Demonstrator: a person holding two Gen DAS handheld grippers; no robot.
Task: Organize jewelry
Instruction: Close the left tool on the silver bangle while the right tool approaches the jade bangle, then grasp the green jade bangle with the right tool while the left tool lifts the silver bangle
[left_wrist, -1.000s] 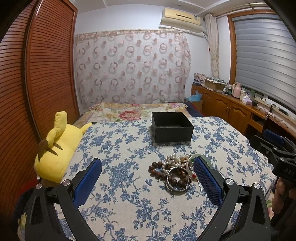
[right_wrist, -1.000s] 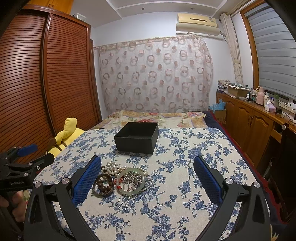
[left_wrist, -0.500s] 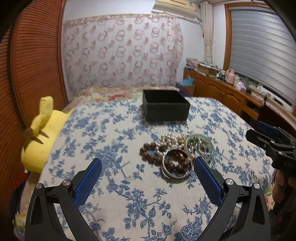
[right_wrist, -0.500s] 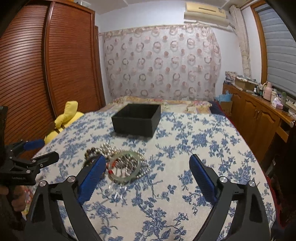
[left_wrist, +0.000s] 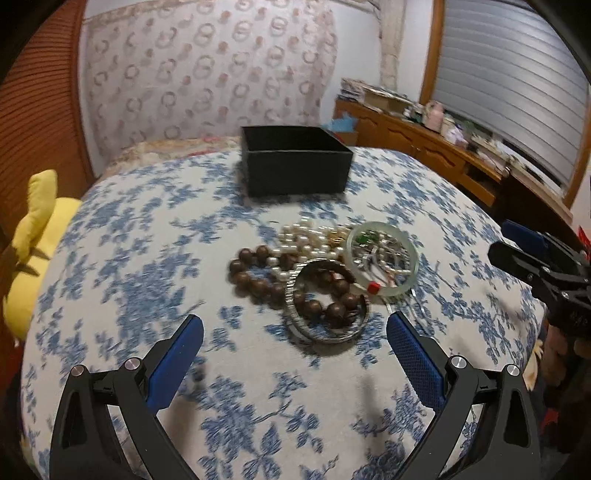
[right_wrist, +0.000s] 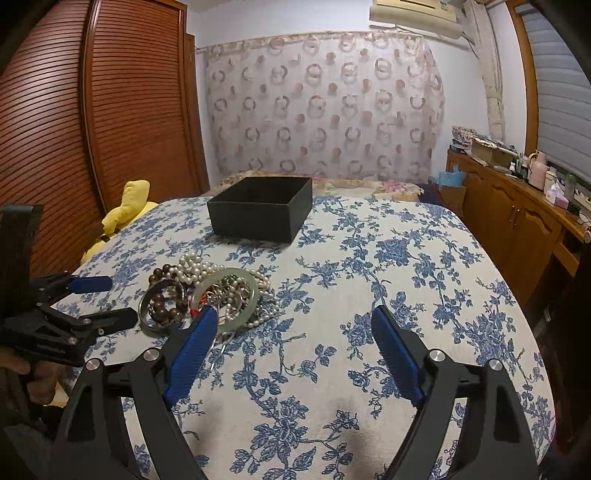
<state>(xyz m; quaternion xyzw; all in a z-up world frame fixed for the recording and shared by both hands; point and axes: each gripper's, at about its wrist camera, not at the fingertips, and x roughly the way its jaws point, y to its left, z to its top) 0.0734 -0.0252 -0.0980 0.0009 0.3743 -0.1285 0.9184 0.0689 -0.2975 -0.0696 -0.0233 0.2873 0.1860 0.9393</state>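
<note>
A heap of jewelry lies on the blue-flowered cloth: a brown bead bracelet, a pearl string, a silver bangle and a pale green jade bangle. The open black box stands behind it. My left gripper is open just in front of the silver bangle. My right gripper is open, its left finger at the jade bangle. The box and silver bangle also show in the right wrist view.
A yellow plush toy lies at the table's left edge. A wooden sideboard with clutter runs along the right wall. Slatted wardrobe doors stand at the left. A bed lies behind the table.
Both grippers have moved forward and down toward the jewelry heap, which now looks larger and closer. Both remain open.
</note>
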